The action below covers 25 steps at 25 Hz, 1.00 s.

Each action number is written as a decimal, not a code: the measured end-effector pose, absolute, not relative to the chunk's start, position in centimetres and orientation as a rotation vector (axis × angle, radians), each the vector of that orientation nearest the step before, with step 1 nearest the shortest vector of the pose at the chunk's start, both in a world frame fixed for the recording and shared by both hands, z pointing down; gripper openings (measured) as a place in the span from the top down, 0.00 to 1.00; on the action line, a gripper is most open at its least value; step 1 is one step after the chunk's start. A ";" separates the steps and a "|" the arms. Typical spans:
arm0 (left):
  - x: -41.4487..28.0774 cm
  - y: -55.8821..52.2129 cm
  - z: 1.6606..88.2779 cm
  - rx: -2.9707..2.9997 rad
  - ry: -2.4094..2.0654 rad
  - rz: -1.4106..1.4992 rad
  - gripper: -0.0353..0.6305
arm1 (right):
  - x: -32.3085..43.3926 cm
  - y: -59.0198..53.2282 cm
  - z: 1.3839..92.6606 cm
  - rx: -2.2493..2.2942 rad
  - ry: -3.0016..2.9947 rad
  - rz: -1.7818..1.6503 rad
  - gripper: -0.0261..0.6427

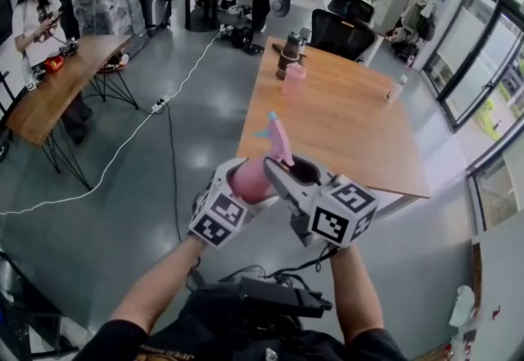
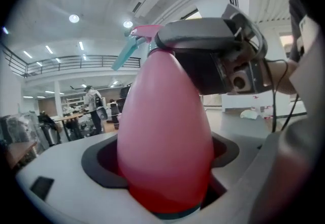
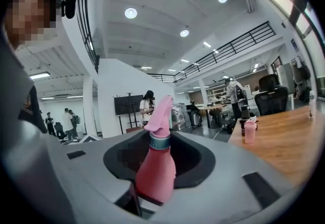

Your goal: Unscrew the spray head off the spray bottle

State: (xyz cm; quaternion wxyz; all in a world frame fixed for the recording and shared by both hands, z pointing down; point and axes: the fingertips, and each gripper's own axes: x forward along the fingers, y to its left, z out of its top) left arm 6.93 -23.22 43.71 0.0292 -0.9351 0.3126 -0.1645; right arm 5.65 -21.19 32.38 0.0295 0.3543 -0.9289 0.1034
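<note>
Filling the right of the scene, the wooden table (image 1: 344,118) lies just beyond the pink bottle (image 1: 248,181), held in the air off its near edge. The left gripper (image 1: 244,187) clamps its jaws on the body. The right gripper (image 1: 288,178) pinches the neck under the head (image 1: 279,137), whose teal trigger (image 1: 262,133) faces left.

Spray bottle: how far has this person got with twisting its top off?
Done: the spray bottle is held up in front of the table, its body clamped in the left gripper. In hand: the right gripper has its jaws around the neck under the spray head; whether they press I cannot tell. Left: the head sits on its teal collar, so it is not yet off.
</note>
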 end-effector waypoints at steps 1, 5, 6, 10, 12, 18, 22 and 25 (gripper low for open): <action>7.2 -22.7 43.6 -2.926 0.892 -0.492 0.27 | 5.6 -20.9 32.3 1.050 -2.881 0.305 0.76; 8.1 -20.0 42.7 -3.090 0.528 -0.395 0.27 | 5.4 -19.6 31.7 0.885 -2.941 0.256 0.76; 8.2 -19.5 42.5 -3.112 0.462 -0.386 0.27 | 5.4 -19.3 31.4 0.853 -2.955 0.249 0.76; 7.8 -19.1 42.3 -3.097 0.386 -0.387 0.27 | 5.9 -19.1 30.4 0.788 -2.994 0.252 0.77; 7.6 -19.1 42.5 -3.095 0.394 -0.393 0.27 | 6.0 -19.1 30.1 0.774 -2.993 0.241 0.76; 7.2 -19.5 42.9 -3.074 0.410 -0.431 0.27 | 6.4 -19.7 29.1 0.767 -3.006 0.224 0.76; 6.5 -19.7 43.9 -3.072 0.435 -0.450 0.27 | 6.7 -19.7 28.7 0.779 -3.021 0.217 0.76; 6.2 -19.8 44.5 -3.070 0.461 -0.467 0.27 | 7.0 -19.6 28.1 0.791 -3.030 0.206 0.76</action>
